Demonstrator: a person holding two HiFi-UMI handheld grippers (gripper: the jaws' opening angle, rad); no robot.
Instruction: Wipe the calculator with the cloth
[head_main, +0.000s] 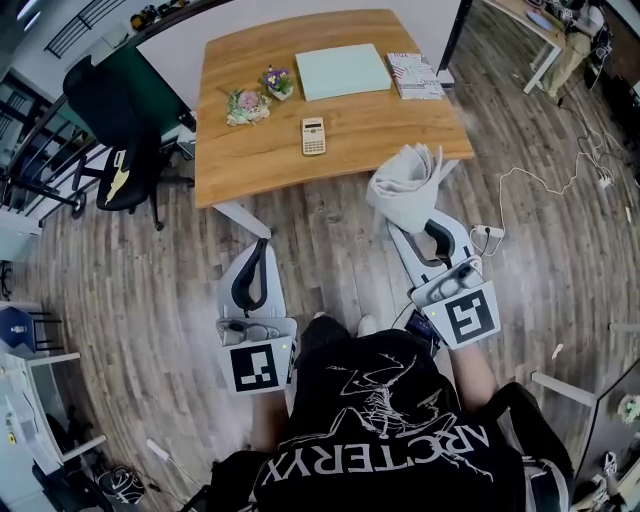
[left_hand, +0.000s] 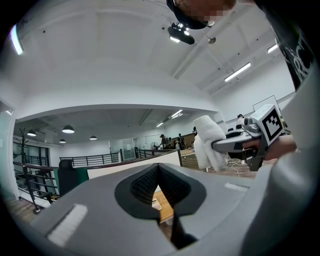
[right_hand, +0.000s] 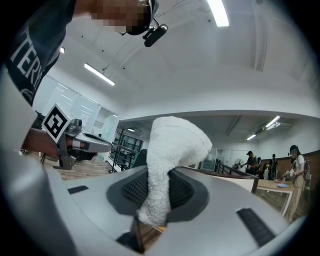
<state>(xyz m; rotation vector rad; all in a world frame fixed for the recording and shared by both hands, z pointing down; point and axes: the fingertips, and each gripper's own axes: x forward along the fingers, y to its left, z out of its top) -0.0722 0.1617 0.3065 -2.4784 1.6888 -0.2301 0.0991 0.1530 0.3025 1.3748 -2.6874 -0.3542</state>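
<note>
A cream calculator (head_main: 313, 136) lies flat near the middle of the wooden table (head_main: 380, 135); a sliver of the calculator (left_hand: 156, 204) shows between the left jaws. A white cloth (head_main: 405, 185) hangs bunched from my right gripper (head_main: 428, 226), which is shut on it in front of the table's near right corner. In the right gripper view the cloth (right_hand: 172, 150) sticks up from between the jaws of that gripper (right_hand: 159, 185). My left gripper (head_main: 262, 243) is held over the floor, short of the table, shut with nothing in it. The left gripper view catches the cloth (left_hand: 209, 142) at the right.
Two small flower pots (head_main: 248, 105) (head_main: 277, 82), a pale green pad (head_main: 343, 70) and a book (head_main: 415, 75) sit at the table's back. A black office chair (head_main: 115, 130) stands at the left. A power strip and cable (head_main: 490, 232) lie on the wood floor at the right.
</note>
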